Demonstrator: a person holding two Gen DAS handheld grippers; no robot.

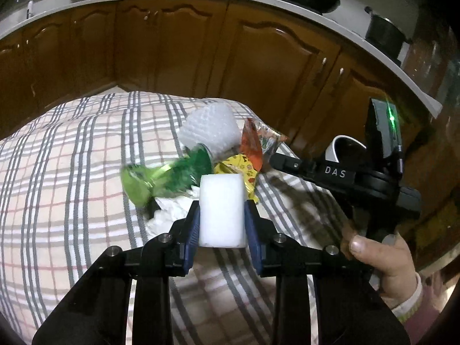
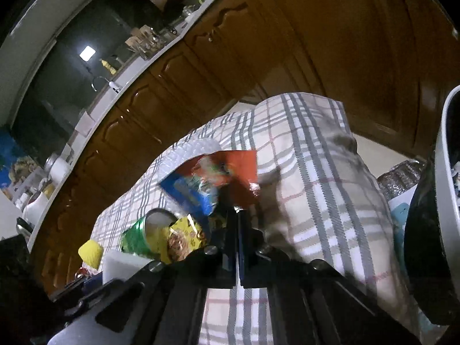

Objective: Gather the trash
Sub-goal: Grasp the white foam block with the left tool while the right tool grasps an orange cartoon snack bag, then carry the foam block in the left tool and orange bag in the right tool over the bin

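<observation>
Risk first: the white rectangular foam block [image 1: 222, 210] sits high between the blue pads [image 1: 193, 224] of the left gripper [image 1: 222, 215], most of it standing above them; soft foam with a shallow hold could pivot or slip out if the hand swings fast. The red-and-blue crinkled foil snack wrapper [image 2: 212, 178] is pinched only at its lower edge by the right gripper [image 2: 238, 215], so thin slick foil may tear or slide free, and its loose bulk could drag neighbouring litter off the plaid tablecloth [image 1: 72, 149]. Left fingers: moderately open, clamped on the block's two sides. Right fingers: nearly together, nipping the wrapper. Remaining trash lies heaped mid-table: a crushed green can [image 1: 172, 175], a yellow printed wrapper [image 1: 244, 175], a white bubble-wrap wad [image 1: 210, 129]. A white-rimmed bin [image 2: 444, 172] stands just right of the table, apparently the destination.
</observation>
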